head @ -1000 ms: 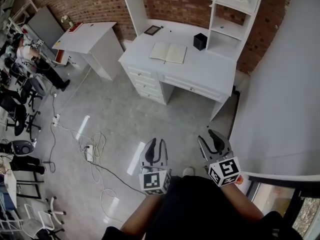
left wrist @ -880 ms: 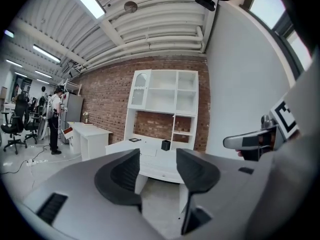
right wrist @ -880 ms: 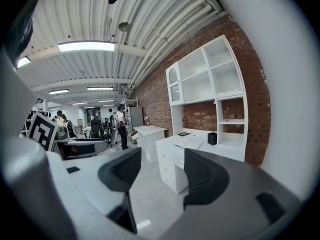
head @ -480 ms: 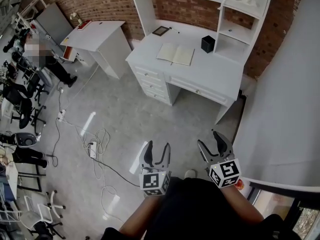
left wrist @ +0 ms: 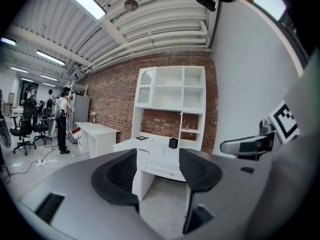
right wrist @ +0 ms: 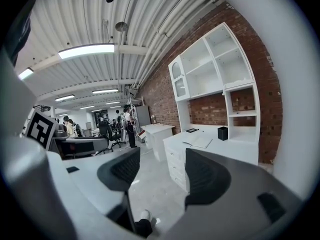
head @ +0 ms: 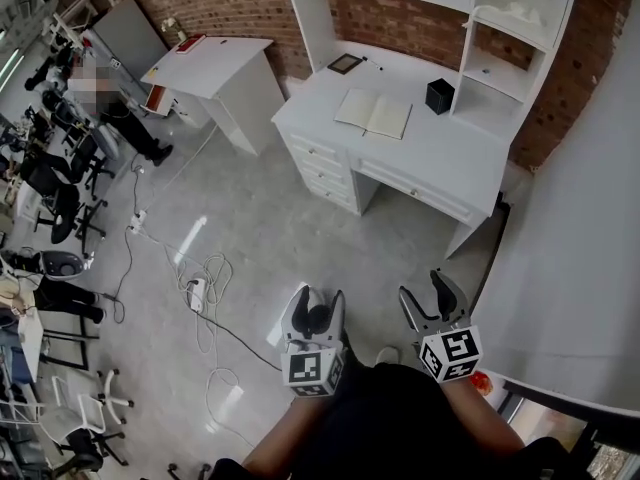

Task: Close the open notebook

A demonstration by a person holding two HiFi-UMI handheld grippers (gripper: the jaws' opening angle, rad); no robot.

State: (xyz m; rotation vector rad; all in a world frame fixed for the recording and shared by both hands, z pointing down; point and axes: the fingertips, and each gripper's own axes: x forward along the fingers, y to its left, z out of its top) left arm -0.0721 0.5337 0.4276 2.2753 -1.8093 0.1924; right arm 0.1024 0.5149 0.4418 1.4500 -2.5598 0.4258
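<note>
Approach step. Your left gripper point(head: 318, 296) and right gripper point(head: 422, 286) gaped empty. The cream paper notebook point(head: 373, 114) lay open, well apart. Likely next: walk closer.

- A red brick wall point(head: 420, 28) rises far ahead of the right claw point(head: 425, 290).
- A white desk point(head: 450, 148) with shelves stands against it.
- Grey floor point(head: 270, 228) stretches ahead; cables point(head: 205, 280) trail left of the left claw point(head: 318, 298).
- Strip lights point(right wrist: 87, 50) glow above both claws.

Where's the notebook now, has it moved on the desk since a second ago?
No. The notebook lies open in the same spot on the desk, just left of the black box; only the camera view shifted.
</note>
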